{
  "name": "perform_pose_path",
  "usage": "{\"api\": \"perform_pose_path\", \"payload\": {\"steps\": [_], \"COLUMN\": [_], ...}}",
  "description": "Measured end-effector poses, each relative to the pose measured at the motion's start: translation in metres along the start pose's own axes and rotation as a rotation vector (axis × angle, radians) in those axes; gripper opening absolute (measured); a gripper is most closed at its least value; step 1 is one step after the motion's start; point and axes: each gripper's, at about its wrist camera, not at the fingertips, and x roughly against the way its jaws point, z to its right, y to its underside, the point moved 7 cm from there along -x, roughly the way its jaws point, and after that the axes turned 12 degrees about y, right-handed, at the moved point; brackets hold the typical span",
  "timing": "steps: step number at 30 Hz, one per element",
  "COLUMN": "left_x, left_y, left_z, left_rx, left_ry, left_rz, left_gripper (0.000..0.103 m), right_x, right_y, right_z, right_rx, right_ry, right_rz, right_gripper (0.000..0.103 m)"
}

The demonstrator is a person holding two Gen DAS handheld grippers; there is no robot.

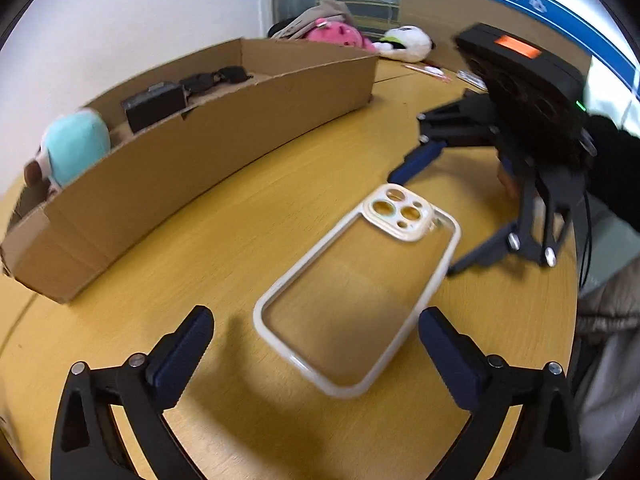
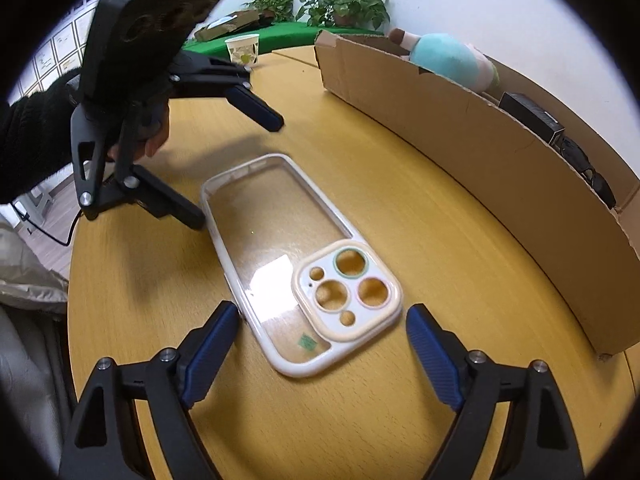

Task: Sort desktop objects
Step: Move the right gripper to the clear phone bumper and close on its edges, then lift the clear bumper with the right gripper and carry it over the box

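Note:
A clear phone case (image 1: 356, 296) with a cream rim and camera cut-outs lies flat on the wooden table; it also shows in the right wrist view (image 2: 296, 264). My left gripper (image 1: 316, 344) is open, its fingers on either side of the case's bottom end. My right gripper (image 2: 320, 352) is open, its fingers flanking the case's camera end. Each gripper shows in the other's view: the right gripper (image 1: 424, 220) and the left gripper (image 2: 240, 168). A long cardboard box (image 1: 192, 168) stands behind the case.
The box (image 2: 500, 168) holds a teal plush toy (image 1: 74, 148), a black box (image 1: 156, 106) and dark sunglasses (image 1: 216, 78). More plush toys (image 1: 404, 42) lie at the far end. A paper cup (image 2: 242, 50) and potted plants (image 2: 344, 2) stand beyond the table.

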Motion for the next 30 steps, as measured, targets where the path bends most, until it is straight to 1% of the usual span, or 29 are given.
{"api": "perform_pose_path", "payload": {"steps": [2, 3, 5, 7, 10, 12, 13, 14, 17, 20, 23, 27, 30], "left_x": [-0.009, -0.013, -0.015, -0.017, -0.022, -0.025, -0.026, -0.025, -0.024, -0.024, -0.018, 0.004, 0.018], "left_y": [0.009, 0.011, 0.008, 0.005, 0.002, 0.001, 0.0, -0.001, -0.003, -0.007, -0.016, -0.043, -0.07], "left_z": [0.004, 0.006, 0.005, 0.0, -0.009, -0.009, -0.006, -0.002, 0.0, 0.003, 0.009, 0.008, 0.001], "left_rx": [-0.031, -0.056, -0.096, -0.106, -0.089, -0.105, -0.123, -0.151, -0.184, -0.214, -0.272, -0.312, -0.334], "left_ry": [0.023, 0.036, 0.035, 0.036, 0.065, 0.085, 0.1, 0.113, 0.133, 0.122, 0.095, 0.055, 0.017], "left_rz": [-0.068, -0.085, -0.07, -0.068, -0.064, -0.051, -0.052, -0.048, -0.049, -0.058, -0.049, -0.002, 0.02], "left_gripper": [0.103, 0.103, 0.103, 0.103, 0.103, 0.103, 0.099, 0.093, 0.089, 0.087, 0.086, 0.086, 0.086], "right_x": [0.001, 0.002, 0.003, 0.003, -0.001, -0.004, -0.004, -0.004, 0.0, 0.002, 0.01, 0.032, 0.049], "right_y": [0.001, 0.001, 0.001, 0.0, -0.002, -0.003, -0.004, -0.004, -0.003, -0.002, -0.004, -0.02, -0.042], "right_z": [0.0, -0.001, 0.0, 0.0, 0.0, 0.001, 0.001, 0.0, -0.005, -0.006, -0.003, 0.011, 0.028], "right_rx": [0.029, 0.05, 0.099, 0.143, 0.17, 0.171, 0.174, 0.181, 0.212, 0.22, 0.232, 0.238, 0.271], "right_ry": [-0.016, -0.02, -0.014, -0.017, -0.069, -0.103, -0.11, -0.114, -0.123, -0.124, -0.117, -0.094, -0.058], "right_rz": [-0.012, -0.017, -0.02, -0.021, -0.022, -0.025, -0.024, -0.023, -0.03, -0.04, -0.034, 0.012, 0.033], "right_gripper": [0.087, 0.087, 0.087, 0.087, 0.087, 0.086, 0.085, 0.084, 0.082, 0.081, 0.081, 0.081, 0.081]}}
